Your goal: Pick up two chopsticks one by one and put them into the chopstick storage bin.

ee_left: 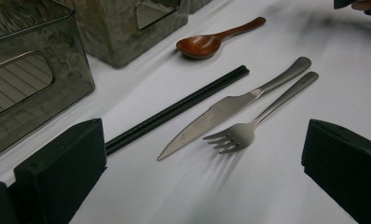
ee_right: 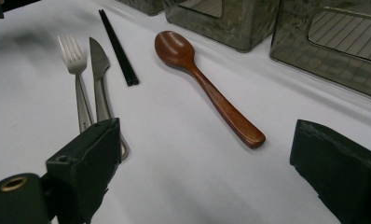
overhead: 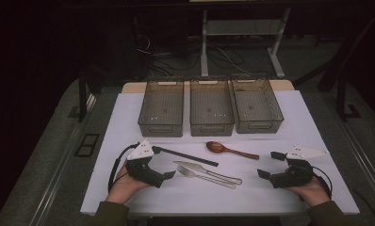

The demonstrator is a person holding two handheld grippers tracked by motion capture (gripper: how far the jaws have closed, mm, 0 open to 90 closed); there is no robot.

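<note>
A wooden spoon [overhead: 230, 149], a pair of black chopsticks [overhead: 188, 156], a steel knife [overhead: 205, 168] and a steel fork [overhead: 203, 176] lie side by side on the white table [overhead: 129, 122]. At the left, my left gripper [overhead: 163, 162] is open and points right toward the cutlery without touching it. Opposite it, the open right gripper [overhead: 269, 165] points left. In the left gripper view the knife [ee_left: 221, 112], fork [ee_left: 253, 126] and chopsticks [ee_left: 179, 107] lie ahead of the spread jaws. In the right gripper view the spoon [ee_right: 207, 88] lies ahead, apart from the jaws.
Three smoky translucent bins stand in a row behind the cutlery: left [overhead: 161, 109], middle [overhead: 211, 109], right [overhead: 257, 106]. All look empty. The table's front edge runs just below both hands. Dark floor, cables and desk legs [overhead: 204, 42] lie beyond the table.
</note>
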